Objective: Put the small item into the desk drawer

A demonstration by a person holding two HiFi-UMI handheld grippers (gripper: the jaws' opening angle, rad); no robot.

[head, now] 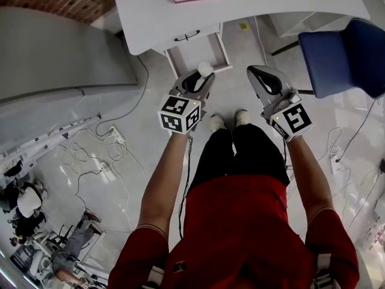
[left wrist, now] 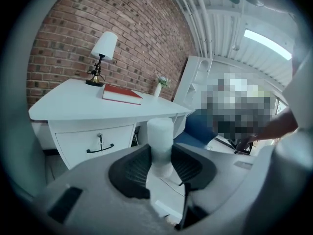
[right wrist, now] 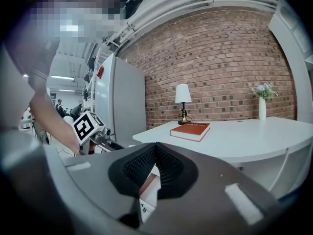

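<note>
Two black, finely ribbed fingers [left wrist: 132, 168] of the left gripper [left wrist: 160, 155] are clamped on a white cylinder [left wrist: 160, 133], one pad against each side of its lower half. The cylinder is smooth and matt, with a softly rounded shoulder and a flat top. What it is made of cannot be told. Its long axis stands upright in the left gripper view, crosswise to the fingers. The top end rises clear above the pads. The gripper shell around them is smooth grey plastic.

In the head view the cylinder is off the tabletop [left wrist: 73, 104], out past its front edge, seen against the front rim of the open drawer [head: 195, 52], a shallow white box. Beside that is a closed drawer [left wrist: 95, 143] with a thin black bow handle.

On the right gripper [right wrist: 155, 148] the same ribbed fingers [right wrist: 171, 168] are pressed together at the tips, with nothing between them.

Glossy and white, the tabletop carries a red hardback book [left wrist: 122, 94] lying flat, and a lamp [left wrist: 101, 58] with a white cone shade near the back edge by the brick wall [left wrist: 73, 43].
</note>
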